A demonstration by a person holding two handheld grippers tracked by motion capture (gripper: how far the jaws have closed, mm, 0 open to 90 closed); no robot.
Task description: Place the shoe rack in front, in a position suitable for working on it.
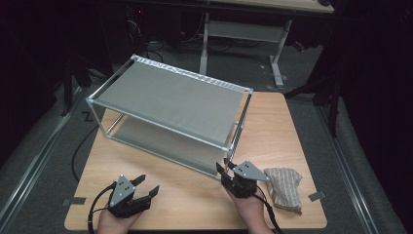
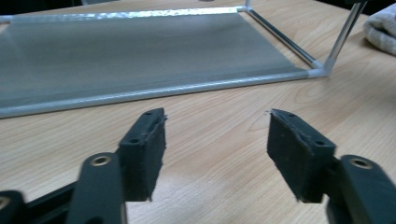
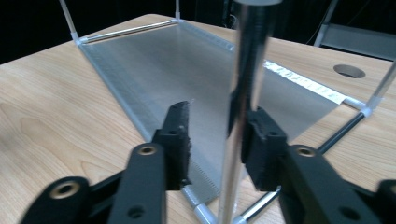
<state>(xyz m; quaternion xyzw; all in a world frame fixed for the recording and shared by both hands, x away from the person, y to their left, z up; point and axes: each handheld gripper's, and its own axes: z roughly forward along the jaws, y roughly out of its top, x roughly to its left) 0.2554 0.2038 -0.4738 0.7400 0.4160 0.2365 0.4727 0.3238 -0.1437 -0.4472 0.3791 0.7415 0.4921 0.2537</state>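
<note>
Silvery upright post (image 3: 245,93) of grey-shelved rack (image 1: 170,97) stands between right hand-held gripper (image 3: 217,135), one pad touching.

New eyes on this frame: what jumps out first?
The two-tier metal-framed shelf rack with grey fabric shelves dominates the middle of the wooden table. At its near right corner, the right gripper straddles the rack's upright post, one pad against it. A folded beige cloth lies at the table's near right; the left gripper gapes open.

Black tongs (image 1: 140,187) w/ grey triangular plates, brass-ringed screw holes, black trailing cables.
</note>
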